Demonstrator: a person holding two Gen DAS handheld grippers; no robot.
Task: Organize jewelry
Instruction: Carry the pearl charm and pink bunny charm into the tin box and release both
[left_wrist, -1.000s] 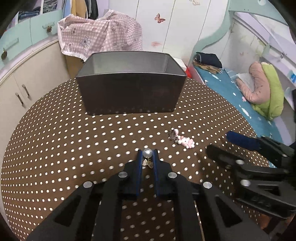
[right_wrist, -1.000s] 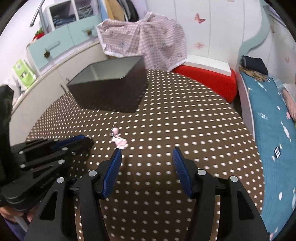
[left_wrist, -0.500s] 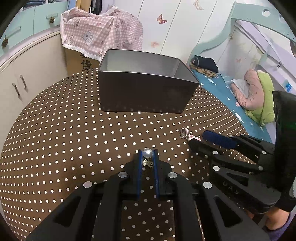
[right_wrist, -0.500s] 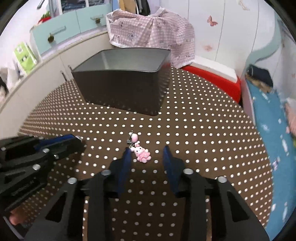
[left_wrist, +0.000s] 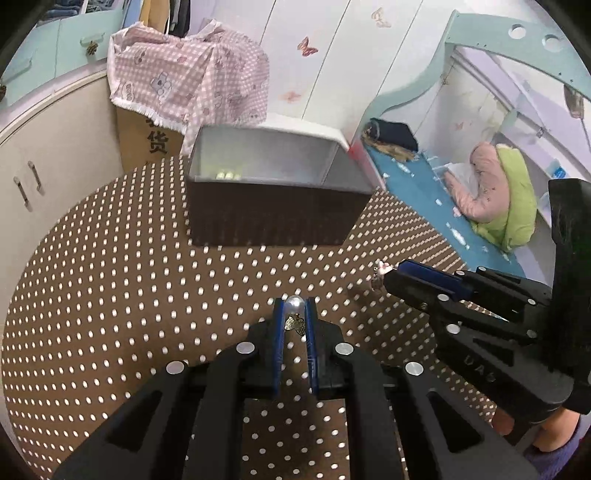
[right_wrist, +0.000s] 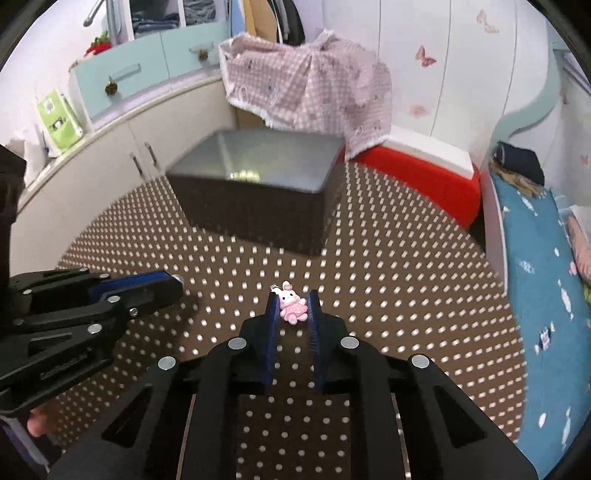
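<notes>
A: Since a second ago our right gripper (right_wrist: 293, 308) has swung in over the pink rabbit charm (right_wrist: 291, 306), which lay loose on the cloth then, and its jaws, wide apart before, are closing with the charm between them. The blue pads sit against the charm's two sides, so we have it pinched.

B: And our left gripper (left_wrist: 294, 317)?

A: We see no change in its grip. Its jaws are pressed nearly together on the pearl earring (left_wrist: 294, 310), the silvery pearl at the very tip and a small gold piece hanging just below it between the pads.

B: Where is the dark box (left_wrist: 275, 206) in relation to us?

A: On the far side of the brown dotted tablecloth (left_wrist: 110, 295), straight ahead of the left gripper and a little to the far left of the right one. It is open at the top, with a pale grey inside, and something small and shiny lies at the bottom near its left wall; we cannot tell what it is.

B: How do our two grippers stand?

A: Side by side on the near part of the table, apart from each other. In the left wrist view the right gripper comes in from the right, with a bit of the charm showing at its tip.
</notes>
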